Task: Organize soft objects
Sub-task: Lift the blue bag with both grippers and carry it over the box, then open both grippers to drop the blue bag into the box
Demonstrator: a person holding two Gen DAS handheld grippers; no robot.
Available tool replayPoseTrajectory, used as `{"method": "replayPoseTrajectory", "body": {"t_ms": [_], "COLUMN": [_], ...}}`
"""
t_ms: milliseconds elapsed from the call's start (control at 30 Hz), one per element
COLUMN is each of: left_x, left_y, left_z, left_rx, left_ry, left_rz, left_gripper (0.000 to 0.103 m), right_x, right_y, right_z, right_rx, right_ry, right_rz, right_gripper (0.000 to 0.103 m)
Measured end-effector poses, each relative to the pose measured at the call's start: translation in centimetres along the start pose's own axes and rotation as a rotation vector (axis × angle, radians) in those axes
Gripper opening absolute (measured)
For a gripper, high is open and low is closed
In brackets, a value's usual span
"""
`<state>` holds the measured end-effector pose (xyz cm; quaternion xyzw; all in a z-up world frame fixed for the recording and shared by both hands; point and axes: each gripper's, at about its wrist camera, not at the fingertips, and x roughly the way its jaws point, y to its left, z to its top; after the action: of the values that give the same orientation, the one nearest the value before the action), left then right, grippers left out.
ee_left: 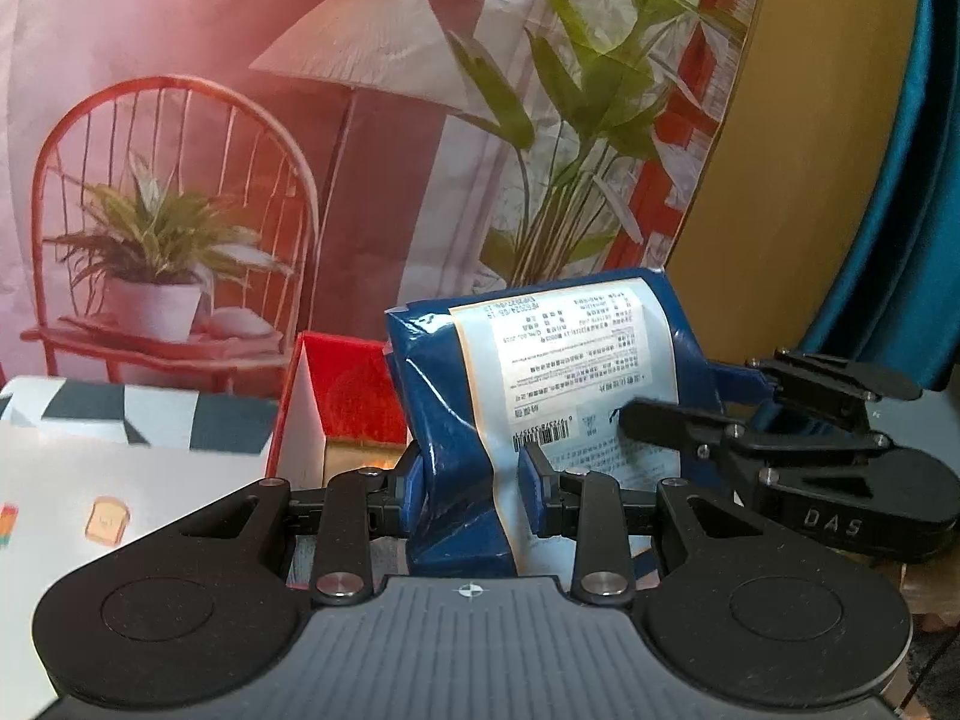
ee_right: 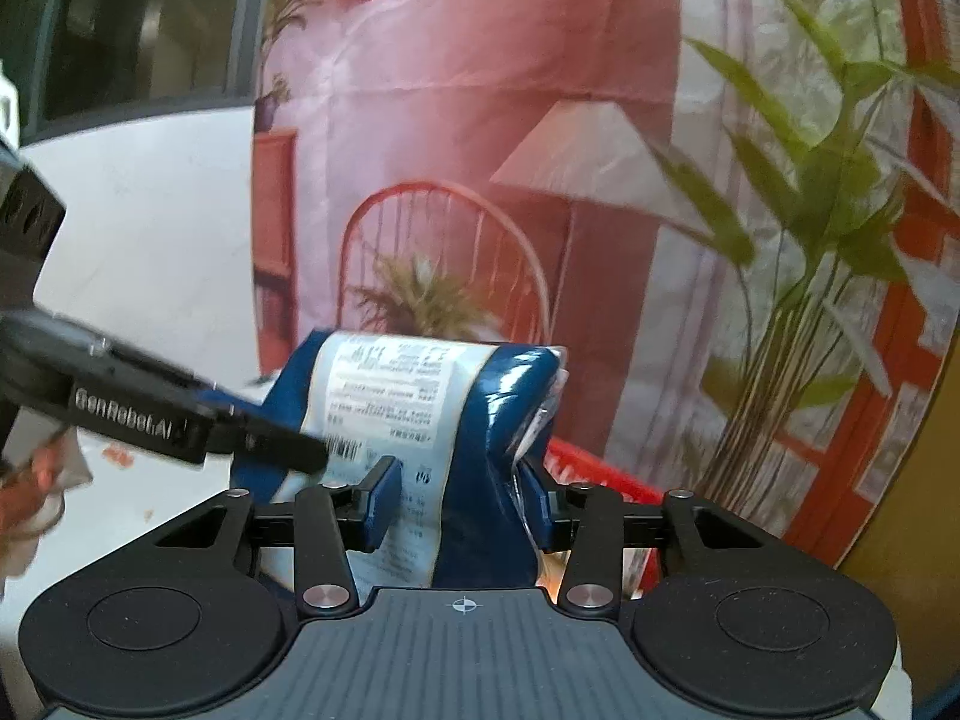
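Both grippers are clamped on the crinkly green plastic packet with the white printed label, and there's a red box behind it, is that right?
Not quite: the packet is blue, not green. The left wrist view shows the left gripper with its jaws pressed on a crinkly blue plastic packet with a white printed label, the red box behind it. The right gripper clamps the same packet.

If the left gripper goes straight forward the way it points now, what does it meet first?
The blue packet already sits clamped in the left gripper, so it is first. Behind it, probably the red box, though depth is unclear.
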<state>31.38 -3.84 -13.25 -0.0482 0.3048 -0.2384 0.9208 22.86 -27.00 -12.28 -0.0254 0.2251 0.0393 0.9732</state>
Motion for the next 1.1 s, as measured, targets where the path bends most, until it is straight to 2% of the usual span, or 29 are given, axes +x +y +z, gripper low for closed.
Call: {"method": "replayPoseTrajectory", "body": {"t_ms": [167,367,533,700,833,933,1000,1100], "left_x": [2.3,6.2,9.7,11.9,12.6,12.3,11.8,10.5], "left_y": [0.4,0.3,0.2,0.4,0.6,1.2,1.4,1.5], "left_z": [1.4,1.8,0.7,-0.4,-0.8,-0.6,-0.4,-0.1], "left_rx": [0.004,0.037,0.063,0.083,0.123,0.106,0.101,0.100], "left_ry": [-0.008,0.021,0.104,0.194,0.229,0.221,0.207,0.179], "left_rz": [0.012,0.016,0.014,0.029,0.062,0.073,0.083,0.088], "left_gripper": [0.034,0.033,0.033,0.033,0.033,0.035,0.043,0.044], "right_x": [2.0,4.8,6.6,8.5,10.2,10.8,10.8,10.0], "right_y": [-1.2,-3.2,-4.8,-5.4,-5.7,-5.7,-5.5,-5.2], "right_z": [0.5,-1.0,-3.4,-5.8,-6.8,-7.3,-7.3,-6.8], "right_rx": [-0.023,0.003,0.046,0.095,0.166,0.184,0.188,0.188], "right_ry": [-0.012,0.010,0.060,0.161,0.251,0.291,0.295,0.280], "right_rz": [-0.032,-0.074,-0.108,-0.100,-0.091,-0.131,-0.151,-0.178], "right_gripper": [0.040,0.039,0.039,0.039,0.039,0.039,0.039,0.042]}}
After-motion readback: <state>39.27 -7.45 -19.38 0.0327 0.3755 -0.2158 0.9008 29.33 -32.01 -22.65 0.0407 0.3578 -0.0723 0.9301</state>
